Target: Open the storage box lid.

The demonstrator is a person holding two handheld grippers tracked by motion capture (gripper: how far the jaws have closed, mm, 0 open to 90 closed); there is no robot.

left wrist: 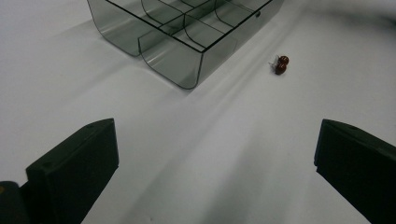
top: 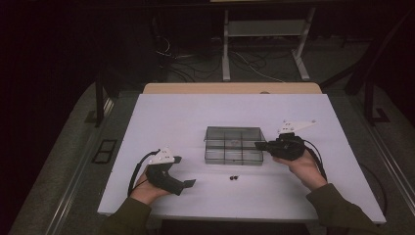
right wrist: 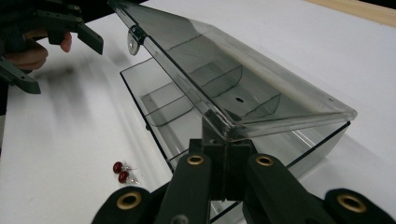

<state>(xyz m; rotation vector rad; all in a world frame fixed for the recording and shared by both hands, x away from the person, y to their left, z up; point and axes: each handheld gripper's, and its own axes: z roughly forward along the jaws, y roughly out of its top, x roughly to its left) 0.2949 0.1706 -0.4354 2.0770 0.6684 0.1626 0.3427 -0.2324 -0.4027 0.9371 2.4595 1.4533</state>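
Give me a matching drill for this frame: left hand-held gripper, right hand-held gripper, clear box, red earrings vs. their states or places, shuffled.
Things:
1. left hand-held gripper
2. right hand-held gripper
3. clear box
4. red earrings

States or places:
A. lying loose on the white table, in front of the box
B. jaws wide apart, nothing between them
C. divided into compartments, lid lifted partway
D. jaws shut on the lid's edge

Pairs: 1-B, 2-D, 3-C, 4-A
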